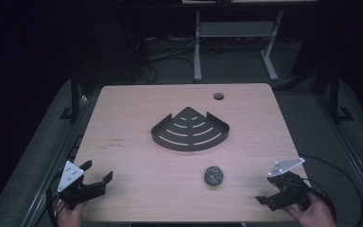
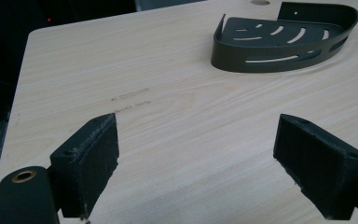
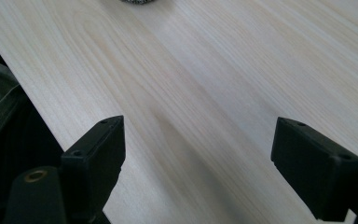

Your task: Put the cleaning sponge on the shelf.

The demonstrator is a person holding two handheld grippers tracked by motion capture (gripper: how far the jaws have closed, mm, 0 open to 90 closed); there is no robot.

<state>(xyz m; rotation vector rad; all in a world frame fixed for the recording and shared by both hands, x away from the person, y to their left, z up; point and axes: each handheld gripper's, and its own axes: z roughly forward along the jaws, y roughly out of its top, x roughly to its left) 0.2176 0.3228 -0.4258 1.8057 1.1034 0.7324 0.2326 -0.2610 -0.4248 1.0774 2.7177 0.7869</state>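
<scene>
One speckled ball (image 1: 213, 175) is sitting on the bench (image 1: 137, 161), near its front edge, just in front of one dark slotted corner tray (image 1: 190, 130) and apart from it. The tray is lying flat at mid-bench. Two grippers are hovering at the front corners: the right gripper (image 1: 270, 190) is standing near the ball, jaws wide and holding nothing; the left gripper (image 1: 96, 172) is well apart from it, jaws likewise wide and holding nothing.

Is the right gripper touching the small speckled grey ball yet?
Apart. The high view shows bare wooden table between the right gripper and the small speckled grey ball; its jaws stand open around nothing.
</scene>
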